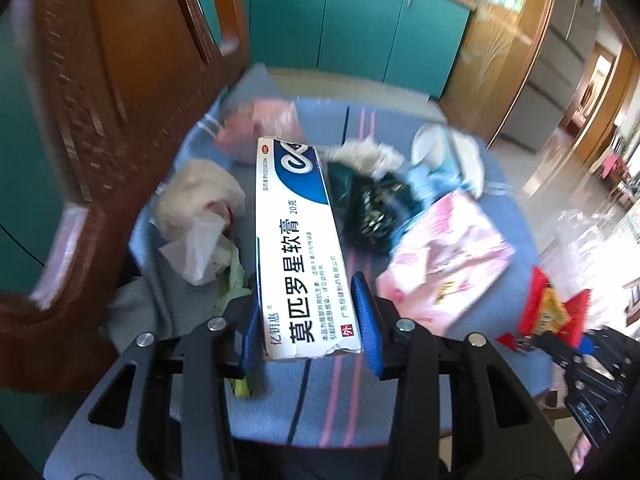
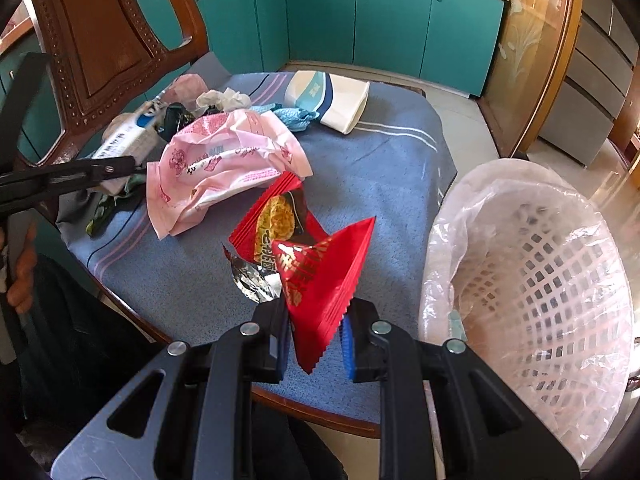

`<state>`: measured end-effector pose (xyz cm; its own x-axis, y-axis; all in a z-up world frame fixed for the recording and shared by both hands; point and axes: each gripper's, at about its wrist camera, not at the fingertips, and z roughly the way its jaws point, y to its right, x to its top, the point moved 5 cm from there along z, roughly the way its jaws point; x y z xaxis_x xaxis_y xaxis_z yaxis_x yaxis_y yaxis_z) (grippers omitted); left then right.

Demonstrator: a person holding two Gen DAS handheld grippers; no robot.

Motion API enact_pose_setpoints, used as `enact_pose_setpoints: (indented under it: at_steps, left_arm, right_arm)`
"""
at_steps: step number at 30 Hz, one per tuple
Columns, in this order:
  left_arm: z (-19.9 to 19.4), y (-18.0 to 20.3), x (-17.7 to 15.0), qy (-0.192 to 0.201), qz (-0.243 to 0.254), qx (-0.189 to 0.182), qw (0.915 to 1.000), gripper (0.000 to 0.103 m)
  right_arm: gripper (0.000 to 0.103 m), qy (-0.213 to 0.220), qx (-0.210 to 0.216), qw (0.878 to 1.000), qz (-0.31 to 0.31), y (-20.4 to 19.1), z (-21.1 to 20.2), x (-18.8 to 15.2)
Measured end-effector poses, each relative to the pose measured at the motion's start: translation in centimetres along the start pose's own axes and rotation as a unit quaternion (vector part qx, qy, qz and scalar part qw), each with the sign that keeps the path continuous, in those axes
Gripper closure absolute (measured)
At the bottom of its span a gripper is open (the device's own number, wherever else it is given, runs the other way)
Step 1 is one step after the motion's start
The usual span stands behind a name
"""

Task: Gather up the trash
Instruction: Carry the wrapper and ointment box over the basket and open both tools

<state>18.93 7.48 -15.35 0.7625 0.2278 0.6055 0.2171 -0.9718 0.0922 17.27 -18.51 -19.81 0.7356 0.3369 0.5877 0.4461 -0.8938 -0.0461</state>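
My left gripper (image 1: pixel 306 320) is shut on a white and blue ointment box (image 1: pixel 298 240), held above the blue cloth-covered chair seat (image 1: pixel 280 400). The box also shows in the right wrist view (image 2: pixel 124 136). My right gripper (image 2: pixel 314 334) is shut on a red snack wrapper (image 2: pixel 316 276), also seen at the right edge of the left wrist view (image 1: pixel 548 312). A white basket lined with a clear bag (image 2: pixel 540 292) stands right of the seat. On the seat lie a pink bag (image 2: pixel 216 164), crumpled tissues (image 1: pixel 200 216), a dark wrapper (image 1: pixel 372 208) and a paper cup (image 2: pixel 336 98).
The carved wooden chair back (image 2: pixel 100 40) rises at the left. Teal cabinets (image 2: pixel 360 12) line the far wall. A blue crumpled wrapper (image 2: pixel 292 116) lies by the cup. Tiled floor lies beyond the seat at the right.
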Motion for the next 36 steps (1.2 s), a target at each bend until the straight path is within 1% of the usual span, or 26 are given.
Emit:
enact_pose_setpoints:
  at_steps: [3,6,8,12,16,19,22,26,28,29,31,33,36]
  left_arm:
    - [-2.8,0.5,-0.1,0.028,-0.002,-0.010,0.9995,0.061]
    - [-4.8,1.2,0.1,0.053,0.009,-0.006,0.9986,0.061]
    - [-5.6,2.1,0.1,0.061,0.021,-0.005,0.9979,0.061]
    - [-6.7,4.4,-0.2,0.065,0.045,-0.024,0.9965,0.061]
    - [-7.3,8.0,-0.9,0.065,0.079,-0.054,0.9933,0.061]
    - [-7.7,11.0,-1.2,0.063,0.105,-0.078,0.9893,0.061]
    - [-7.8,14.2,-1.2,0.062,0.130,-0.104,0.9841,0.061]
    - [-7.3,19.1,-2.1,0.054,0.169,-0.143,0.9737,0.061]
    - [-6.8,21.5,-2.6,0.043,0.191,-0.169,0.9659,0.061]
    - [-6.5,23.3,-3.2,0.034,0.206,-0.189,0.9596,0.061]
    - [-6.0,25.2,-3.8,0.024,0.223,-0.201,0.9535,0.061]
    - [-5.2,27.4,-4.8,0.003,0.241,-0.218,0.9458,0.061]
    - [-4.1,29.9,-6.2,-0.018,0.257,-0.232,0.9380,0.060]
  right_arm:
    - [0.082,0.011,-0.003,1.000,0.006,0.3,-0.8,0.3]
    - [0.082,0.026,-0.010,1.000,0.013,0.9,-1.9,0.7]
    - [0.082,0.035,-0.017,0.999,0.018,1.5,-2.6,0.9]
    - [0.082,0.056,-0.042,0.997,0.039,4.0,-4.8,0.9]
    - [0.082,0.070,-0.073,0.992,0.071,7.5,-6.7,0.3]
    - [0.082,0.075,-0.093,0.988,0.095,10.0,-7.8,-0.6]
    - [0.082,0.081,-0.116,0.983,0.120,12.7,-9.3,-1.8]
    - [0.082,0.088,-0.140,0.975,0.149,15.6,-11.0,-3.3]
    - [0.082,0.090,-0.148,0.972,0.159,16.5,-11.5,-4.0]
    - [0.082,0.090,-0.153,0.970,0.166,17.2,-11.8,-4.5]
    - [0.082,0.088,-0.162,0.967,0.178,18.2,-12.0,-5.2]
    - [0.082,0.085,-0.167,0.964,0.190,19.2,-12.2,-6.1]
    - [0.082,0.082,-0.170,0.961,0.203,20.4,-12.5,-7.1]
